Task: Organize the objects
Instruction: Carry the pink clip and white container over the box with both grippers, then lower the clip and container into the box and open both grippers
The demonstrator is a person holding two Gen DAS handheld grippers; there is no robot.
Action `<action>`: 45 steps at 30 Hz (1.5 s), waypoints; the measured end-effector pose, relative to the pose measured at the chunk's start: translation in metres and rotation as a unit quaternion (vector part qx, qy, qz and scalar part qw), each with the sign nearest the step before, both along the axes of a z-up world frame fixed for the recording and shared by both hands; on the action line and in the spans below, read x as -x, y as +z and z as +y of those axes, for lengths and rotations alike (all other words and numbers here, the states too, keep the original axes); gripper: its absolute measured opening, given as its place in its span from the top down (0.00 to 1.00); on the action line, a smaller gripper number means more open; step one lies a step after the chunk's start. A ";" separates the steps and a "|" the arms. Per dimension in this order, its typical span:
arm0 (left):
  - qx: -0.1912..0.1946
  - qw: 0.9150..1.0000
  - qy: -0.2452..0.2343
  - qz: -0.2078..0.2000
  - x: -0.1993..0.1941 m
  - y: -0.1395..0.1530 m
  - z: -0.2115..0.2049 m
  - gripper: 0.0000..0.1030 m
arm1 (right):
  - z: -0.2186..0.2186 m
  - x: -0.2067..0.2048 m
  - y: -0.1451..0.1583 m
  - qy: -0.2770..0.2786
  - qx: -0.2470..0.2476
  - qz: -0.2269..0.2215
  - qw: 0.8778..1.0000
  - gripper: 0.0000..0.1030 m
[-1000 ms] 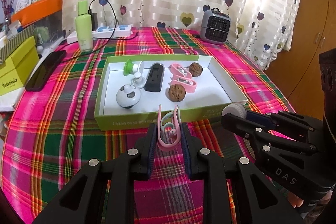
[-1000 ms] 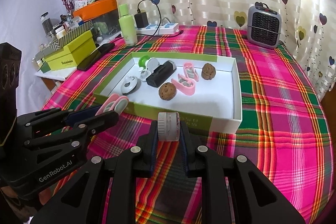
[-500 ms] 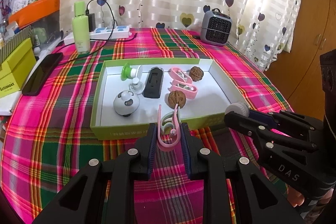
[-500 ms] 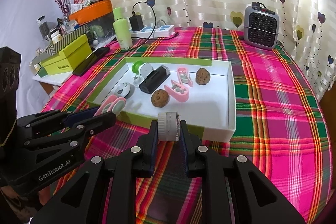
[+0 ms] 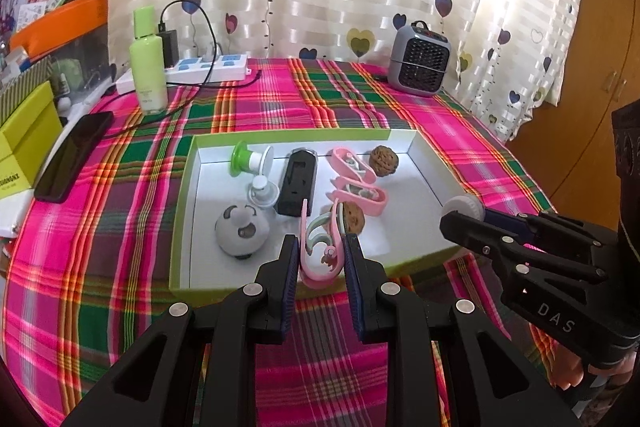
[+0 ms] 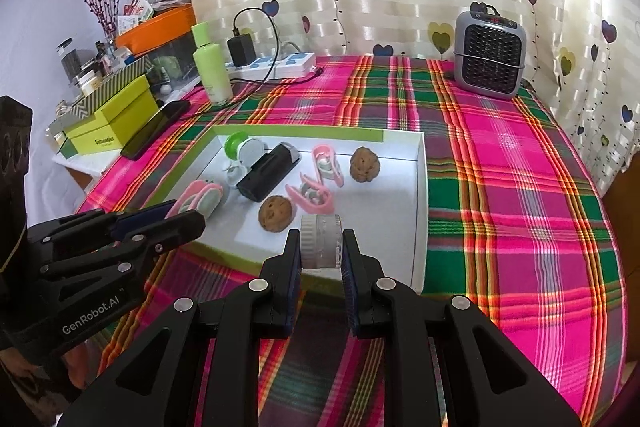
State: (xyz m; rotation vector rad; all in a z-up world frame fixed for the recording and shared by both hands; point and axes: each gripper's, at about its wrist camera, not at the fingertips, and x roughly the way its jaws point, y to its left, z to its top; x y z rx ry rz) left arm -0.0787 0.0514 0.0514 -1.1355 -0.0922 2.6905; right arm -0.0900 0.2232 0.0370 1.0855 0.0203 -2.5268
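Observation:
A green-rimmed white box (image 5: pixel 182 211) (image 6: pixel 418 211) lies on the plaid table. It holds two walnuts, two pink clips, a black case (image 5: pixel 298 181), a white round toy (image 5: pixel 241 229) and a green-and-white piece (image 5: pixel 248 159). My left gripper (image 5: pixel 322 259) is shut on a pink clip (image 5: pixel 320 247) above the box's near edge. My right gripper (image 6: pixel 320 253) is shut on a white cap (image 6: pixel 320 237) above the box's near right part. Each gripper shows in the other's view, the left (image 6: pixel 176 219) and the right (image 5: pixel 460 217).
A grey heater (image 5: pixel 418 63) stands at the back right. A green bottle (image 5: pixel 147 63), a power strip (image 5: pixel 208 67) and a phone (image 5: pixel 74 155) are at the back left, with yellow boxes (image 6: pixel 112 119) beyond the table edge.
Both grippers have moved forward and higher over the box's near edge, still holding the pink clip and the white cap.

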 end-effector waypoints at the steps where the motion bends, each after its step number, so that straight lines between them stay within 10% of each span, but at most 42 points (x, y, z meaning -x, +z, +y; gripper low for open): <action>1: 0.000 1.000 -0.001 -0.002 0.003 -0.001 0.000 0.80 | 0.001 0.002 0.000 -0.001 0.000 -0.001 1.000 0.81; 45: 0.004 0.999 0.001 -0.036 0.042 -0.027 0.008 0.80 | -0.003 0.064 -0.025 0.002 -0.037 -0.035 0.999 0.81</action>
